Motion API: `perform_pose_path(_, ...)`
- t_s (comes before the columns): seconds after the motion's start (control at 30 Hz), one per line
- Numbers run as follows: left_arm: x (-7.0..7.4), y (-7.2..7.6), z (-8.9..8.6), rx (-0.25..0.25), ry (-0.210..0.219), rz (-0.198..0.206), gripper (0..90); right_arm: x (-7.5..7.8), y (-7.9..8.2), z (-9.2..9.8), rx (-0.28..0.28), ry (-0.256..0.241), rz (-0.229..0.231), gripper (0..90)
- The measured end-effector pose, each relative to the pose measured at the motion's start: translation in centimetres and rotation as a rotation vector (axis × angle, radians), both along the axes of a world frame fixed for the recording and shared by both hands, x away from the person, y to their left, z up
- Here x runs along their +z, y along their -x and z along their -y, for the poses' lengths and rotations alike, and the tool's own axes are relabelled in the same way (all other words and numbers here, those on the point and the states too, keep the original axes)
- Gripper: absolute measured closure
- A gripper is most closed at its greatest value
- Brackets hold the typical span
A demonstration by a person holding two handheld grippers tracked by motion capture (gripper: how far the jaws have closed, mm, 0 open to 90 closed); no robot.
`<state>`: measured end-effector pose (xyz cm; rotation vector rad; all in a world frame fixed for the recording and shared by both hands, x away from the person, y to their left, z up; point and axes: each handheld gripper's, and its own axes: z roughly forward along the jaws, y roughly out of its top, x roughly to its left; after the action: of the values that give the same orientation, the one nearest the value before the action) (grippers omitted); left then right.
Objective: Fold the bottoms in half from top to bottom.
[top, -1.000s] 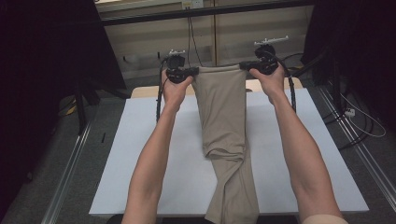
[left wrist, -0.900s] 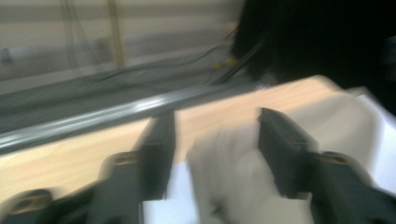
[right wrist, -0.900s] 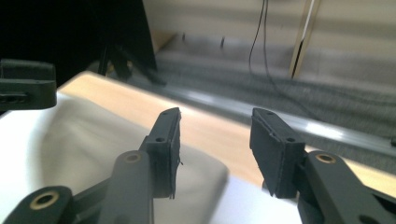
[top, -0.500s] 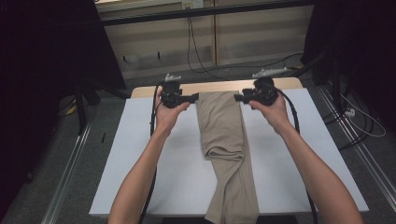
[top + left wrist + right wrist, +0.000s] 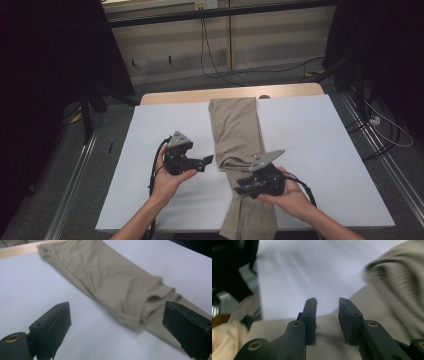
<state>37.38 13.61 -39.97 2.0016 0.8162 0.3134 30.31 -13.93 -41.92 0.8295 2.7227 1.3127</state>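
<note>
Nearest, the right tool (image 5: 241, 186) sits in the person's right hand (image 5: 290, 196) directly over the lower run of the khaki trousers (image 5: 235, 131), where the legs trail off the near edge of the counter (image 5: 150, 200). In the right gripper view its jaws stand a narrow gap apart with nothing between them, and cloth lies just beneath the tips. The left tool (image 5: 206, 161) is held a little farther in, over bare white cover just to the left of the trousers, pointing toward them. In the left gripper view its jaws are spread wide and empty, and the folded-over elastic waistband (image 5: 147, 300) lies between and beyond them.

The trousers lie with their long axis running straight away from the person, down the middle of the counter to its far wooden edge (image 5: 170, 96). The waistband end rests doubled back on the legs roughly midway, forming a soft lump between the two tools. So the garment is right of the left tool and under the right one; the right hand is the closer, and I judge any next grasp would be made crosswise to that axis.
</note>
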Motion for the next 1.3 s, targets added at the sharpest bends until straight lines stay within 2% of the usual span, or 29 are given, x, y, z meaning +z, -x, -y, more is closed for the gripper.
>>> perform_pose_path(0.07, 0.1, 1.1, -0.6, 0.013, 0.006, 0.022, 8.4, -0.1, 1.0, -0.7, 0.038, -0.003, -0.007, 70.1)
perform_pose_path(0.1, 0.0, 1.7, -0.9, 0.025, 0.015, 0.019, 8.3, -0.1, 1.6, -1.1, 0.058, -0.006, -0.010, 71.0)
perform_pose_path(0.17, -0.5, 2.3, -1.2, 0.015, 0.023, 0.027, 8.4, -0.6, 2.5, -2.1, 0.103, -0.011, -0.002, 75.9)
perform_pose_path(0.27, -1.3, 2.3, -1.2, 0.002, -0.010, 0.016, 9.2, -1.3, 3.0, -3.5, 0.163, 0.009, -0.019, 75.5)
perform_pose_path(0.33, -1.4, 2.2, -1.1, 0.005, 0.011, 0.004, 9.3, -1.7, 3.5, -4.4, 0.205, 0.052, 0.012, 71.2)
perform_pose_path(0.43, -1.8, 2.2, -1.1, 0.002, 0.006, 0.004, 9.8, -1.9, 3.8, -5.0, 0.245, 0.096, 0.018, 60.3)
perform_pose_path(0.47, -1.9, 2.2, -1.1, 0.001, 0.002, -0.002, 9.8, -2.2, 4.0, -5.0, 0.226, 0.110, 0.045, 58.0)
perform_pose_path(0.5, -2.1, 2.1, -1.0, -0.002, -0.006, -0.012, 9.8, -2.5, 4.1, -5.1, 0.229, 0.121, 0.048, 57.2)
perform_pose_path(0.57, -2.2, 2.0, -0.9, 0.001, -0.004, -0.023, 9.8, -2.7, 4.4, -5.0, 0.243, 0.126, 0.087, 59.0)
perform_pose_path(0.63, -2.3, 2.0, -0.9, -0.001, -0.004, -0.024, 9.9, -2.7, 4.5, -4.9, 0.231, 0.136, 0.107, 71.7)
perform_pose_path(0.7, -2.4, 1.9, -0.9, -0.001, -0.013, -0.027, 10.2, -2.7, 4.4, -4.7, 0.223, 0.127, 0.091, 89.5)
perform_pose_path(0.77, -2.4, 1.9, -0.9, 0.004, -0.015, -0.031, 10.6, -2.7, 4.3, -4.7, 0.217, 0.121, 0.071, 90.0)
perform_pose_path(0.83, -2.4, 1.9, -0.9, 0.023, -0.011, -0.017, 11.6, -2.5, 4.1, -4.6, 0.223, 0.094, 0.048, 90.0)
perform_pose_path(0.9, -2.3, 1.9, -1.0, 0.026, 0.002, -0.015, 11.4, -1.9, 3.6, -4.3, 0.214, 0.037, 0.031, 90.0)
perform_pose_path(0.97, -2.3, 1.9, -1.1, 0.041, -0.006, -0.014, 11.4, -1.0, 3.1, -4.0, 0.191, -0.009, 0.032, 90.0)
perform_pose_path(1.07, -2.3, 1.7, -1.3, 0.086, 0.010, 0.004, 12.2, 0.3, 1.9, -3.2, 0.125, -0.069, 0.042, 90.0)
perform_pose_path(1.13, -2.3, 1.5, -1.4, 0.087, 0.017, 0.009, 12.2, 0.9, 1.0, -2.6, 0.076, -0.112, 0.045, 90.0)
perform_pose_path(1.2, -2.4, 1.4, -1.3, 0.089, 0.008, 0.004, 12.2, 1.7, -0.1, -2.0, 0.004, -0.157, 0.048, 90.0)
perform_pose_path(1.3, -2.5, 1.3, -1.2, 0.080, 0.001, -0.005, 12.0, 2.6, -1.9, -1.5, -0.063, -0.172, 0.073, 90.0)
